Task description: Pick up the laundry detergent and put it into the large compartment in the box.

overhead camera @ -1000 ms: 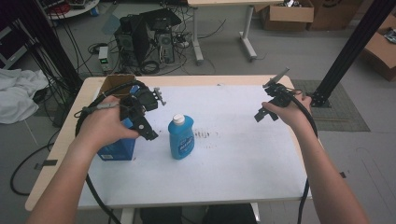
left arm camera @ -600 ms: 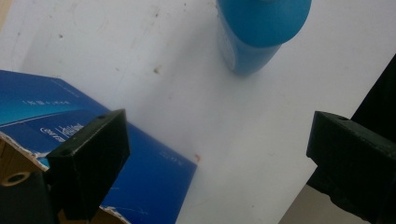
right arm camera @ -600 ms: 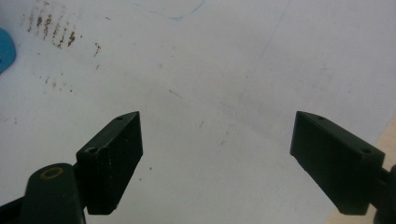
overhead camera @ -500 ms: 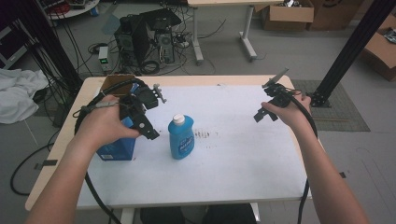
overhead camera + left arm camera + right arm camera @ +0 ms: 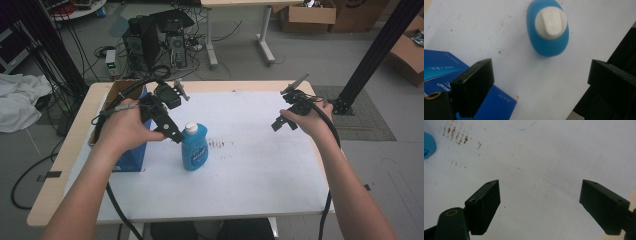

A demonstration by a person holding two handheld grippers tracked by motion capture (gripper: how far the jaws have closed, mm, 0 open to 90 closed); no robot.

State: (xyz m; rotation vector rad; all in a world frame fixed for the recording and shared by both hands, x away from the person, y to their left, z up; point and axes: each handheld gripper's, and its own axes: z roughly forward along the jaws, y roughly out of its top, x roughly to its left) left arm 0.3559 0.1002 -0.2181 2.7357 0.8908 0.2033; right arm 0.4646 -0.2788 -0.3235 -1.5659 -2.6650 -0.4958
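The blue dish-soap bottle (image 5: 194, 147) stood upright on the white bench (image 5: 260, 170), long axis vertical and white cap up, just right of the blue carton (image 5: 131, 159). The left gripper (image 5: 170, 117) hung above it with jaws wide and had barely shifted since a second earlier. The right gripper (image 5: 290, 107), also wide, held nothing, well apart over bare bench; the carton's contents could not be made out.

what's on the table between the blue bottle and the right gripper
Only bare white tabletop with a patch of brown smudges beside the blue bottle; the high view shows nothing else before the right gripper.
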